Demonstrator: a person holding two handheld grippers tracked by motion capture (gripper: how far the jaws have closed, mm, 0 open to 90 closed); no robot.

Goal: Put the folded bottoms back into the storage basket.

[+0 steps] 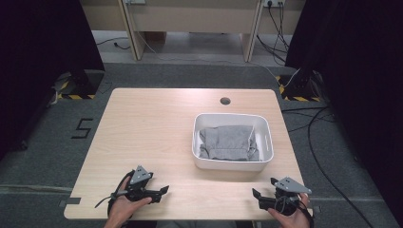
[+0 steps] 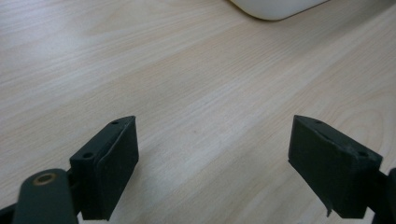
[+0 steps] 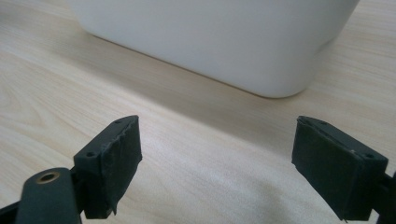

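Note:
A white plastic bin [image 1: 232,164] stands on the right half of the wooden table [image 1: 152,128], and a folded grey cloth [image 1: 228,141] lies inside it. My left gripper [image 1: 163,194] rests near the front left edge, open, with bare wood between its jaws [image 2: 212,154]. My right gripper [image 1: 258,198] rests near the front right edge, open and holding nothing, and points at the bin's near wall [image 3: 219,37]. A corner of the bin [image 2: 275,7] sits at the top of the left gripper view.
A round cable hole [image 1: 225,100] is in the table near its far edge. Black curtains hang on both sides. Cables [image 1: 313,142] trail over the grey floor at the right. A wooden bench frame [image 1: 190,23] stands beyond the table.

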